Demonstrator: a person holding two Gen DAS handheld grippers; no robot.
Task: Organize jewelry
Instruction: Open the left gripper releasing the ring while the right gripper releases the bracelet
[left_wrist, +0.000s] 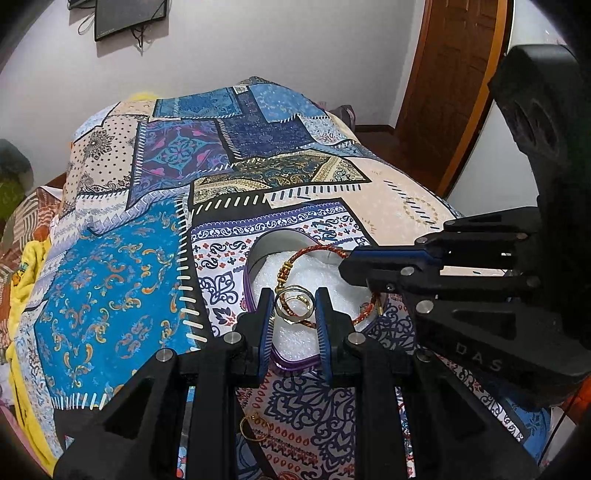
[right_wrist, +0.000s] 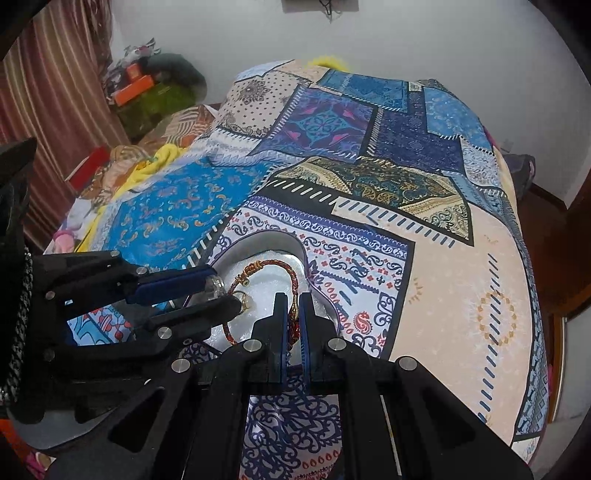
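Left gripper (left_wrist: 293, 306) hovering parted around gold rings (left_wrist: 293, 304) inside heart box (left_wrist: 258, 254); right gripper (right_wrist: 291, 314) pinching red bracelet (right_wrist: 266, 267) ahead. Advice: releasing gently onto foam.

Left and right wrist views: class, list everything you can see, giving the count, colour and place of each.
Box: one, purple rim, white lining, on the bedspread.
Bracelet: one, red and gold braid, lying in the box.
Rings: apparently two, gold, over the box between the left gripper's fingers.
Hoops: gold, count unclear, on the bedspread near the box.
Bedspread: one, blue patchwork, under everything.
Screen: one, black, on the wall.
Door: one, brown, far right.
Curtain: one, red-brown stripes, far left.
Left gripper: black, blue pads, flanking the rings; grip unclear.
Right gripper: black, blue pads, closed on the bracelet.
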